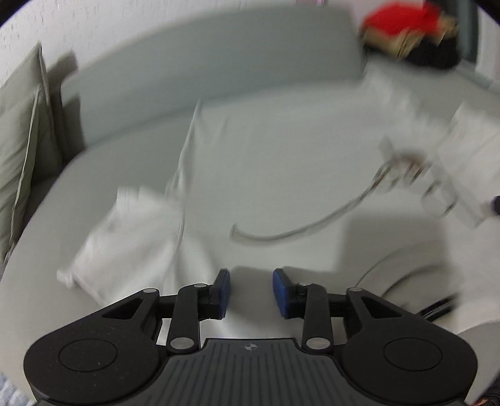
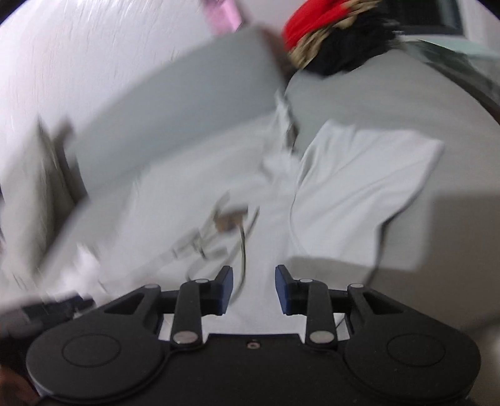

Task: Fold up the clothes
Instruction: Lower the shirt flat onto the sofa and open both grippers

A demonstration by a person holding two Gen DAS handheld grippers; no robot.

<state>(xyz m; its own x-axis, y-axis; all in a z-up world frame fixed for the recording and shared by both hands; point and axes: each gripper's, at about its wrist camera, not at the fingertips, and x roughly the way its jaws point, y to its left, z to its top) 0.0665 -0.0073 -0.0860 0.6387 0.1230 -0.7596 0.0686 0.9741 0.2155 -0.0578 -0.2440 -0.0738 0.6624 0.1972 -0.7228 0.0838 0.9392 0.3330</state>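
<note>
Both claws, left [image 1: 251,292] and right [image 2: 253,289], gape empty over the white shirt [image 1: 265,187] lying spread on the sofa [image 1: 203,59], sleeves out, so a fold seems due next: grip an edge.

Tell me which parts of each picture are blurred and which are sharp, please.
Left wrist view: the left gripper is sharp; the white shirt and red cloth smear. Right wrist view: the right gripper is sharp; the wall streaks strongly.

Black left tool [image 1: 251,292], blue pads, silver pivot screws, ribbed grey plate
</note>
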